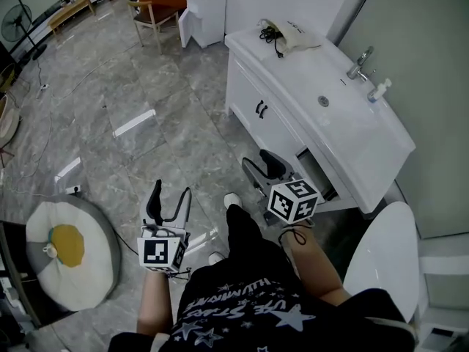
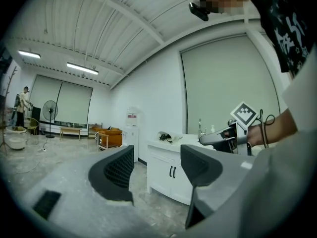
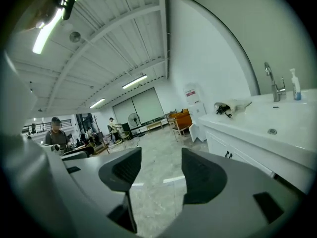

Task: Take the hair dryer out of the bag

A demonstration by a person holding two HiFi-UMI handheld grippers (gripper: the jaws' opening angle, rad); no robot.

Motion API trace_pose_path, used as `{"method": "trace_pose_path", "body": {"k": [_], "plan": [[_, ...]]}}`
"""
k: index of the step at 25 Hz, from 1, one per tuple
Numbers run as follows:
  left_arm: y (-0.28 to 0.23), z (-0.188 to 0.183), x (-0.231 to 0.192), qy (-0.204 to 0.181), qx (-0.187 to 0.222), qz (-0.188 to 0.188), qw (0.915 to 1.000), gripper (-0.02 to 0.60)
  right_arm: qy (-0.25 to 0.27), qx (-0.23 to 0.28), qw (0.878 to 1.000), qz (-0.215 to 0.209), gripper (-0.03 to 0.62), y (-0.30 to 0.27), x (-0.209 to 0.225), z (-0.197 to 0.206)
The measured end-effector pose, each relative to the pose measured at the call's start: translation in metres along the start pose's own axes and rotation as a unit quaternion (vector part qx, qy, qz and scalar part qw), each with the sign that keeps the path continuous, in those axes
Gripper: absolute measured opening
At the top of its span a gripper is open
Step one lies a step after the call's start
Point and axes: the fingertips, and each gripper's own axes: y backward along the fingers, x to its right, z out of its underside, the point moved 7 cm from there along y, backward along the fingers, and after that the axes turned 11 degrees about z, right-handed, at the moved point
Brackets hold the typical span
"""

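A pale cloth bag (image 1: 291, 35) lies on the far end of the white vanity top (image 1: 308, 64), with a black cord (image 1: 272, 37) spilling from its mouth; the hair dryer itself is hidden. The same bag (image 2: 168, 137) shows small in the left gripper view, and bag (image 3: 232, 106) sits at the counter's far end in the right gripper view. My left gripper (image 1: 168, 205) hangs open over the floor, far short of the vanity. My right gripper (image 1: 264, 171) is open beside the cabinet front. Nothing sits between the jaws of left gripper (image 2: 156, 170) or right gripper (image 3: 161, 167).
The vanity has a sink drain (image 1: 323, 101), a faucet (image 1: 360, 63) and a soap bottle (image 1: 378, 90). A toilet (image 1: 385, 255) stands at the right. An egg-shaped floor cushion (image 1: 69, 248) lies left. Chairs (image 1: 157, 2) and a fan (image 1: 16, 22) stand far back; people (image 3: 55, 133) are in the distance.
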Motion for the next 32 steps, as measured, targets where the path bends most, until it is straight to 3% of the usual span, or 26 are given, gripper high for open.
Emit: {"method": "trace_pose_path", "body": {"k": [2,6,17,26,32], "plan": [[-0.024,0.002,-0.008,0.008,-0.007,0.003,0.9999,0.312,-0.015,0.001,1.000,0.007,0.276,-0.019,0.019,-0.008],[-0.077,0.001,-0.032,0.022,-0.018,0.008,0.9996,0.325,-0.030,-0.002,0.999,0.020,0.304,-0.058,0.056,-0.030],[-0.232,-0.025,-0.074,0.021,-0.032,0.018,0.9991,0.325,-0.042,0.000,0.999,0.027,0.304,-0.159,0.160,-0.112],[-0.310,-0.031,-0.084,-0.004,-0.058,0.048,0.9972,0.325,-0.069,-0.012,0.997,0.021,0.295,-0.212,0.205,-0.134],[-0.352,-0.030,-0.123,0.013,-0.054,0.057,0.9968,0.325,-0.083,0.001,0.996,0.041,0.293,-0.238,0.223,-0.148]]}}
